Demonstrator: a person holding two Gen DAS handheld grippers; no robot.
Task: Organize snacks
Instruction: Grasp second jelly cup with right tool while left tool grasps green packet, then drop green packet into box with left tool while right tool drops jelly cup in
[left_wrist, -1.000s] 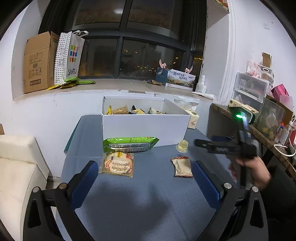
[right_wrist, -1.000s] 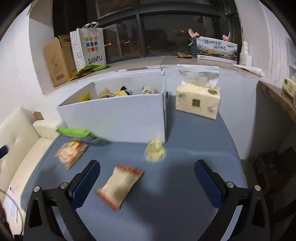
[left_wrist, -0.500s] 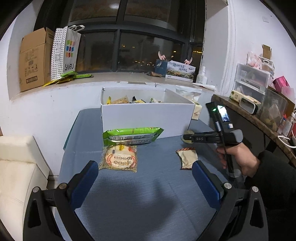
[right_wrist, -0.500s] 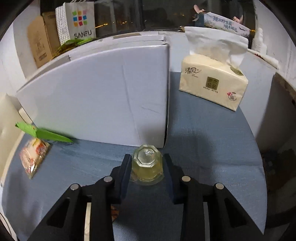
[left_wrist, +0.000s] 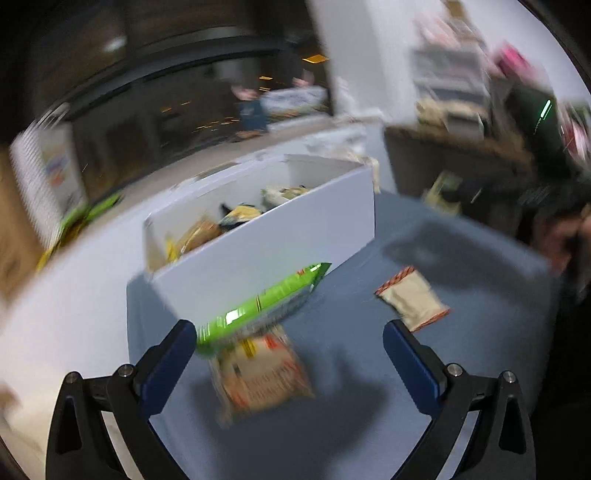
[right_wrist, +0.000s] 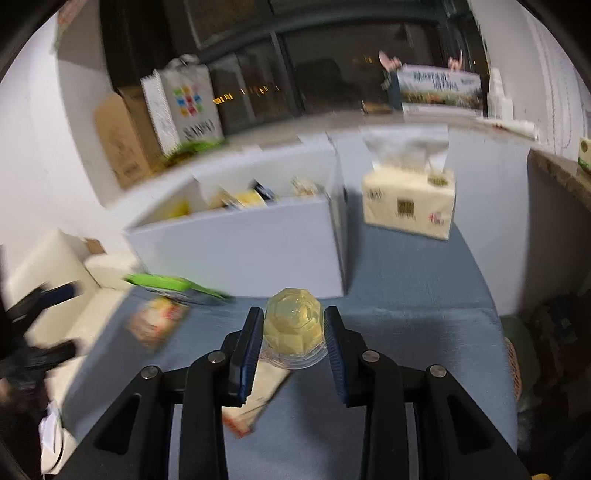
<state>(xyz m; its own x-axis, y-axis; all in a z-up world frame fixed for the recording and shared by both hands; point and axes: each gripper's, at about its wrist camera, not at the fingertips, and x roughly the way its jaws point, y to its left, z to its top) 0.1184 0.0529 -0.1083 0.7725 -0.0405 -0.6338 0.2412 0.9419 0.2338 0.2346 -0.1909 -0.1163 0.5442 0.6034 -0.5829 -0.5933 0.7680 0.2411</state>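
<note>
- The table (right_wrist: 424, 295), covered in blue-grey cloth, sits under a dark window; a cream tissue pack (right_wrist: 408, 205) stands at its far right.
- The open white cardboard box (right_wrist: 258, 251), already holding snacks, lies straight ahead of the right gripper (right_wrist: 293, 328).
- The left gripper (left_wrist: 290, 350), jaws wide and empty, points at the green snack bag (left_wrist: 266, 302), whose long axis runs diagonally.
- The right gripper is clamped on the clear yellowish jelly cup (right_wrist: 293, 325), apparently lifted clear of the table; the move into the box looks next.

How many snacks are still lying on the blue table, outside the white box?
3: a green packet against the box front, an orange-printed packet just before it, and a beige packet off to the side. A jelly cup is held in the right gripper.
</note>
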